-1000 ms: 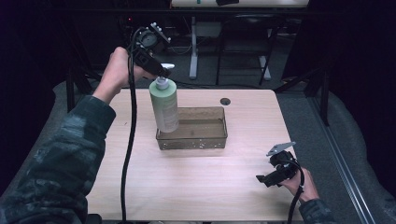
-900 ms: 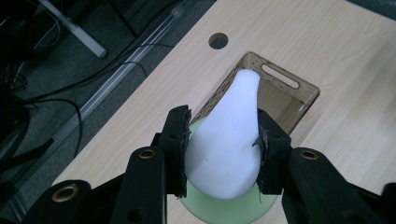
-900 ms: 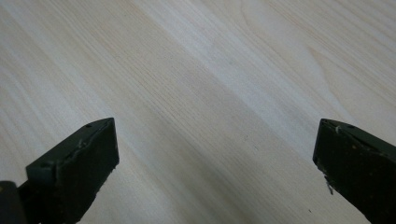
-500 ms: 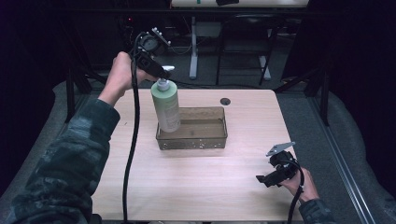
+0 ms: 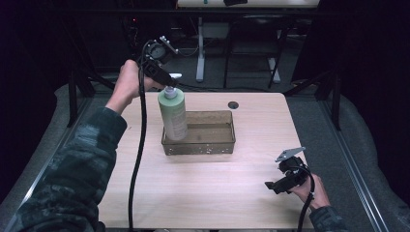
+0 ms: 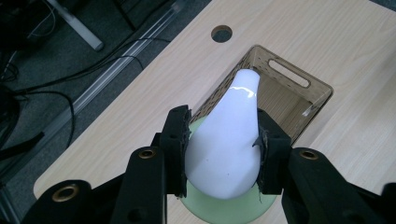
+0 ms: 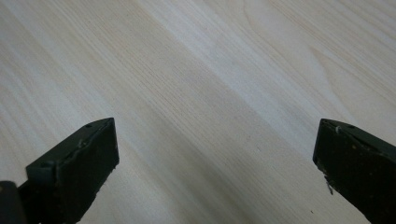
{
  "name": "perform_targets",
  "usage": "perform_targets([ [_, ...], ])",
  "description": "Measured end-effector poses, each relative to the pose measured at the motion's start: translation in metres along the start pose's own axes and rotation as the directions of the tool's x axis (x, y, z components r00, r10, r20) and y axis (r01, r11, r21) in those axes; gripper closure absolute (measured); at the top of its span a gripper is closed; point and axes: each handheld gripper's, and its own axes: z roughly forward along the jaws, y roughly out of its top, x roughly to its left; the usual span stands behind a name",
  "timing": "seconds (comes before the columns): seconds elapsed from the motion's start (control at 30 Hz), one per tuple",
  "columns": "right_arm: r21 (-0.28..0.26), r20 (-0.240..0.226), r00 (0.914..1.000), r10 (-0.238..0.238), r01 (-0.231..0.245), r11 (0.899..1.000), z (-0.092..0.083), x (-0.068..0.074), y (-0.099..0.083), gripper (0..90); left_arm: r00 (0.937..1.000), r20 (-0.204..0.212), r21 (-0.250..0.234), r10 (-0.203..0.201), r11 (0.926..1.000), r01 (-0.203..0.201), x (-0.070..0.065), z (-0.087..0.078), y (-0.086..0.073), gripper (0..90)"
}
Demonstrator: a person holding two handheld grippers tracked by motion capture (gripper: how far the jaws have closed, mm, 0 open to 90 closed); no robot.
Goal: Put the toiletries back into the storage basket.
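Note:
A pale green pump bottle stands upright in the left end of a brown see-through tray at the table's middle. My left gripper reaches in from above and is shut on the bottle's white pump head; both black pads press its sides. The green bottle shoulder peeks out below the pump. My right gripper rests low over the bare wood at the front right, its jaws open wide with nothing between them.
The light wooden table has a round cable hole behind the tray. The tray's right part holds nothing. A black cable hangs from the left gripper across the table's left side. Dark floor and desk legs lie beyond.
The left hand has sunk a little with the bottle, which now sits lower in the tray's left end. The right hand has stayed where it was.

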Motion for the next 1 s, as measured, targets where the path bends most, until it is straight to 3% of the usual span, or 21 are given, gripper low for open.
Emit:
perform_targets([
  [1.0,0.0,0.0,0.9999,-0.012,0.012,1.0,0.0,0.001,0.001,0.0,0.9994,0.026,0.011,-0.021,0.9997,0.021,0.0,0.022,-0.027,62.7],
])
